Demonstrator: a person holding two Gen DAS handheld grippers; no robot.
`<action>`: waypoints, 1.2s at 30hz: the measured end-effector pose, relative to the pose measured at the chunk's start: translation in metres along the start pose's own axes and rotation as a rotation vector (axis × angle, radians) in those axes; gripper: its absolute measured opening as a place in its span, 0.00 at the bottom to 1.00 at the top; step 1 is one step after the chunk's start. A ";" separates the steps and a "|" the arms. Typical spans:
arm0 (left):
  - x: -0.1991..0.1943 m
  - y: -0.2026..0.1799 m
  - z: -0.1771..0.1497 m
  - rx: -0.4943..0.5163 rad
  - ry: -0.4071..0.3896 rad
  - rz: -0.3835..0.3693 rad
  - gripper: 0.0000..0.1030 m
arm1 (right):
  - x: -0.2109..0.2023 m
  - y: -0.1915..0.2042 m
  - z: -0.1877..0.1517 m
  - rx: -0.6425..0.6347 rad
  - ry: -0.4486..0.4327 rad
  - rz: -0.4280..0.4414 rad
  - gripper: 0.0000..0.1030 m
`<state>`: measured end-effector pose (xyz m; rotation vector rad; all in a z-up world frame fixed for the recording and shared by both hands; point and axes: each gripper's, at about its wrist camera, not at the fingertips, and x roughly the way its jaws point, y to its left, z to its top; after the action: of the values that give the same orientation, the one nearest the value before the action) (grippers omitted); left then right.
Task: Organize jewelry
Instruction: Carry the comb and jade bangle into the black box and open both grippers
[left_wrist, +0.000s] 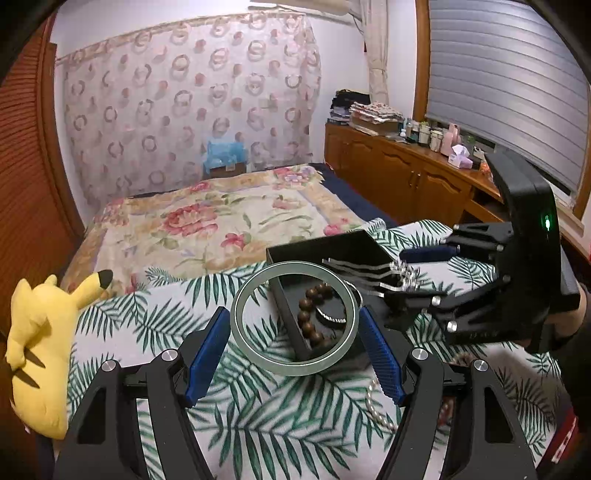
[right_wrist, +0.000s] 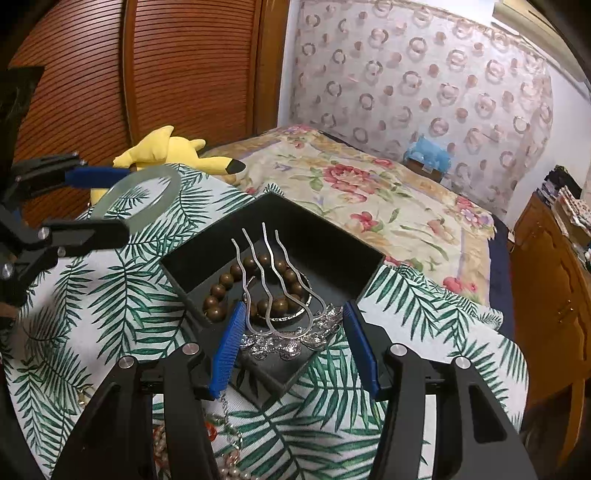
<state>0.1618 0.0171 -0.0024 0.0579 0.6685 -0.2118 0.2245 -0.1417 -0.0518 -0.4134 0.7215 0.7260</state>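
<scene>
A black open box (left_wrist: 295, 254) (right_wrist: 314, 225) sits on a leaf-print cloth. It holds a brown bead bracelet (left_wrist: 308, 314) (right_wrist: 221, 284) and a silver bangle (left_wrist: 330, 317) (right_wrist: 295, 314). My left gripper (left_wrist: 295, 332) is shut on a pale green jade bangle (left_wrist: 240, 314) (right_wrist: 147, 195), held above the box's left edge. My right gripper (right_wrist: 291, 332) (left_wrist: 417, 273) is shut on a silver hair comb (right_wrist: 273, 280) (left_wrist: 369, 275), its prongs over the box.
A pearl necklace (left_wrist: 380, 410) (right_wrist: 229, 469) lies on the cloth near me. A yellow plush toy (left_wrist: 40, 350) (right_wrist: 170, 147) sits at the left. A floral bedspread (left_wrist: 221, 214) lies beyond. A wooden cabinet (left_wrist: 406, 173) stands at the right.
</scene>
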 end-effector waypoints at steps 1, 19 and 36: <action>0.004 0.000 0.003 0.002 0.003 0.001 0.66 | 0.002 -0.001 0.000 0.002 -0.002 0.003 0.56; 0.061 -0.022 0.035 0.060 0.039 -0.013 0.66 | -0.034 -0.026 -0.024 0.105 -0.103 -0.028 0.66; 0.074 -0.031 0.027 0.084 0.078 0.017 0.67 | -0.055 -0.026 -0.063 0.162 -0.098 -0.048 0.66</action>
<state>0.2279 -0.0295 -0.0270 0.1528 0.7369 -0.2225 0.1860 -0.2203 -0.0526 -0.2450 0.6699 0.6332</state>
